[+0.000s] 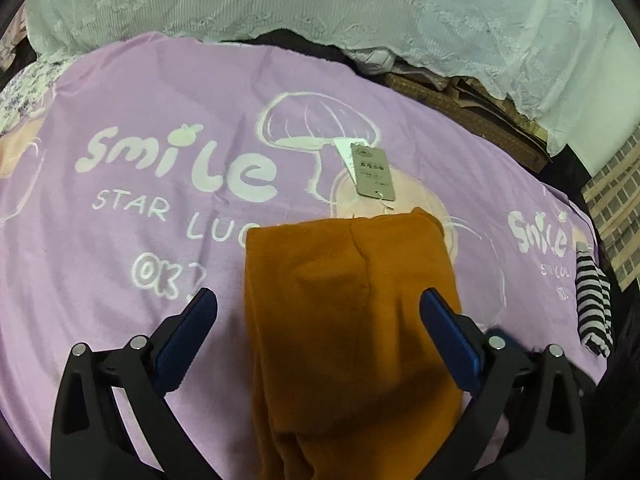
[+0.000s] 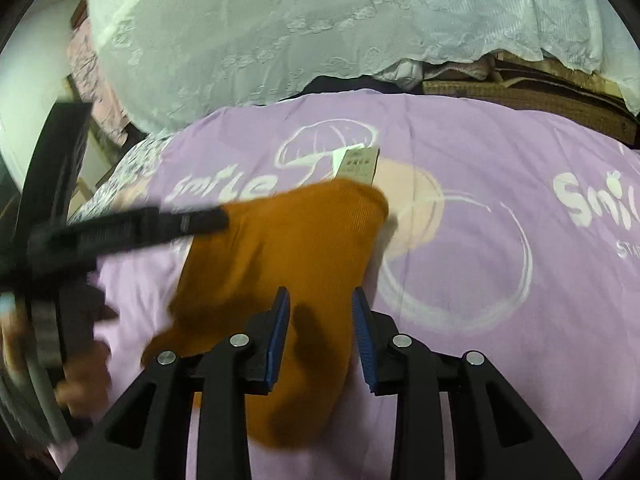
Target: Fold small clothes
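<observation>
An orange-brown small garment [image 1: 344, 312] lies folded lengthwise on the purple printed bedsheet [image 1: 160, 128]. Grey and white paper tags [image 1: 370, 172] lie at its far end. My left gripper [image 1: 318, 304] is open wide, its blue-padded fingers on either side of the garment and above it. In the right wrist view the same garment [image 2: 288, 248] runs under my right gripper [image 2: 322, 300], which is open with a narrower gap and holds nothing. The left gripper [image 2: 120, 228] shows blurred at the left of that view, reaching over the garment.
A white lace cover [image 1: 320, 4] drapes over a pile at the far edge of the bed. Brown boxes [image 1: 472, 120] sit under it at the right. A black-and-white striped garment [image 1: 594, 304] lies at the sheet's right edge.
</observation>
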